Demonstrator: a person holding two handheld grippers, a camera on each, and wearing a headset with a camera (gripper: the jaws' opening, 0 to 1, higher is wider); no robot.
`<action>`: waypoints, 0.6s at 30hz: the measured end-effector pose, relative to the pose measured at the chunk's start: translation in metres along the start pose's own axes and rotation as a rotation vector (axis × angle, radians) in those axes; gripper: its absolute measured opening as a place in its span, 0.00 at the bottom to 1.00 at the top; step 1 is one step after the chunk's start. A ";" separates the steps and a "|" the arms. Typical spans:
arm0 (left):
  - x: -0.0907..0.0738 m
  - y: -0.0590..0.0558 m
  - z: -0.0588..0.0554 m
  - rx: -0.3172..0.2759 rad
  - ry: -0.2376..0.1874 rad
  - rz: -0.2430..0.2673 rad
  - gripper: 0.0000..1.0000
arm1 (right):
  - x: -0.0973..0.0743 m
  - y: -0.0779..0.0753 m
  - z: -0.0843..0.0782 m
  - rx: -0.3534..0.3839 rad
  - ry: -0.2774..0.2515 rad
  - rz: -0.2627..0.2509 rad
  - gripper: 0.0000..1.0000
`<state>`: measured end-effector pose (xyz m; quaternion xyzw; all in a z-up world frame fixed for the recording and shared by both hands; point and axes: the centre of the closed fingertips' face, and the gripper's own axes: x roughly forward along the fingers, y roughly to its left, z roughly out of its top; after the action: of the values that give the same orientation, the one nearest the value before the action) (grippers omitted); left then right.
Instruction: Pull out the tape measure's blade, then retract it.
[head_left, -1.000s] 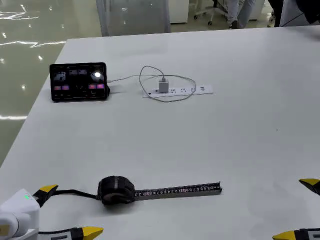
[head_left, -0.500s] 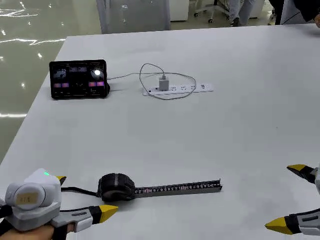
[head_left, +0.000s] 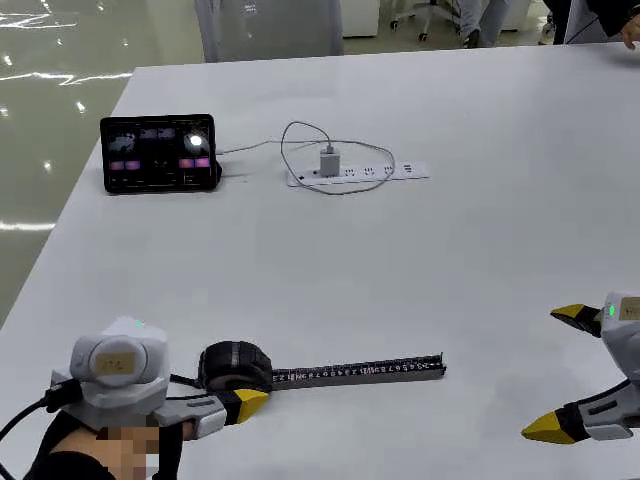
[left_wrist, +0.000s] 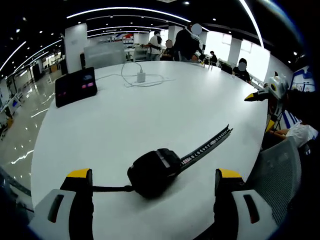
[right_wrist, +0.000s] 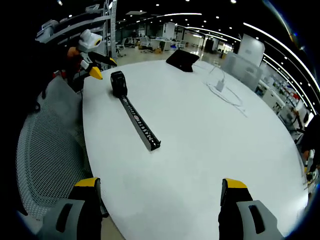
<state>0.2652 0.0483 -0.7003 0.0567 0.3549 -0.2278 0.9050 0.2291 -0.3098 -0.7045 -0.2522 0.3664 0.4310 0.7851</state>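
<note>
White counter (head_left: 420, 260), seen from above in the head view.

Tape measure (head_left: 235, 366) lies at lower left of the frame, near the counter's front edge. The case is black and rounded. Its blade (head_left: 360, 371) is drawn out and lies flat, running right from the case to a hooked end near lower centre. A thin black strap (left_wrist: 110, 189) trails from the back of the case.

Left gripper (left_wrist: 154, 174): jaws spread wide. In the left gripper view the case sits between the two yellow tips, with a clear gap of counter on each side and no contact seen. In the head view one yellow tip lies just below the case; the other is hidden behind the gripper body.

Right gripper (head_left: 558, 372): at the lower right edge of the head view, jaws spread, nothing between them. It is well apart from the blade's end. In the right gripper view the blade runs away toward upper left, ending at the case.

Upper left of the head view: a dark tablet (head_left: 160, 153), propped up, screen lit. To its right is a white power strip (head_left: 365, 172) with a charger (head_left: 328, 162) plugged in, and a white cable (head_left: 300, 135) looping around it.
</note>
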 end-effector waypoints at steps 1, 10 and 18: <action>0.001 0.000 0.001 -0.009 0.001 0.007 0.99 | 0.001 0.000 0.001 -0.005 0.004 0.004 0.99; 0.005 -0.009 0.019 -0.074 -0.044 0.028 0.99 | 0.019 0.001 0.012 -0.065 0.038 0.044 0.99; 0.020 -0.005 0.026 -0.107 -0.075 0.063 0.99 | 0.034 0.000 0.025 -0.128 0.053 0.082 0.99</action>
<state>0.2922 0.0293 -0.6938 0.0108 0.3306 -0.1820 0.9260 0.2505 -0.2756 -0.7166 -0.2982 0.3688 0.4785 0.7390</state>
